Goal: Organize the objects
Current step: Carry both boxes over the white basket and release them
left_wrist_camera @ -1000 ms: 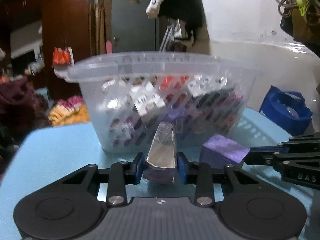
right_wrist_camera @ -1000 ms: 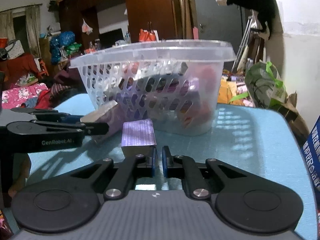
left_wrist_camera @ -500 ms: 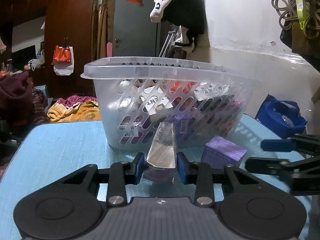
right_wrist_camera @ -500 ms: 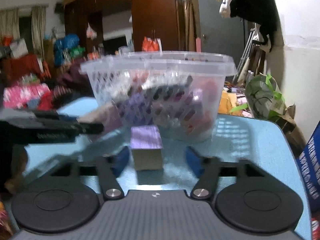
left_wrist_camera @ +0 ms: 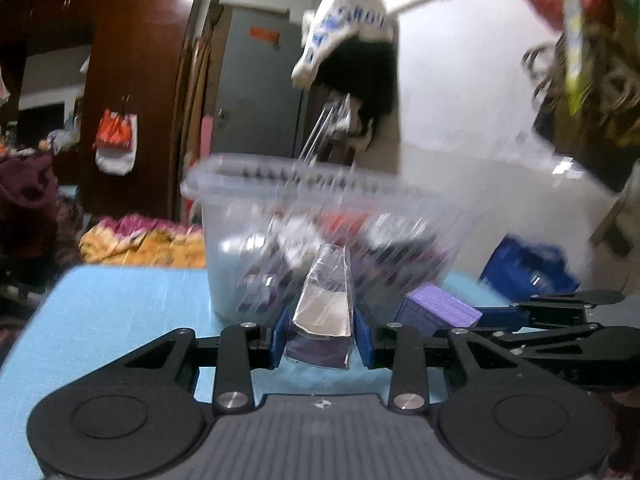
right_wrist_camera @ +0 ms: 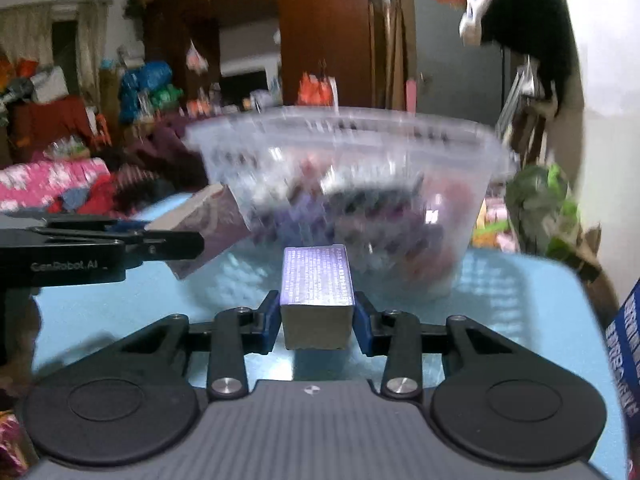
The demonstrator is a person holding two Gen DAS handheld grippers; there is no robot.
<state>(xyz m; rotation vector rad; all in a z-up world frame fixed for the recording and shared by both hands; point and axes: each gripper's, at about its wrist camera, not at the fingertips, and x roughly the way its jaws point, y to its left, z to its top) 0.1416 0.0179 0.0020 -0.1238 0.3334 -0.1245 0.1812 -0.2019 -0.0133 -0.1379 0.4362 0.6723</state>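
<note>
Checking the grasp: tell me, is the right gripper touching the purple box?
Touching. The right wrist view shows the right gripper with both blue pads pressed against the sides of the purple box.

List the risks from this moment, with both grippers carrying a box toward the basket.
1. The left gripper and right gripper are close together; they may collide over the basket.
2. The basket already looks well filled, so the purple box could land badly.
3. The shiny-wrapped box looks slick and might slip.
</note>
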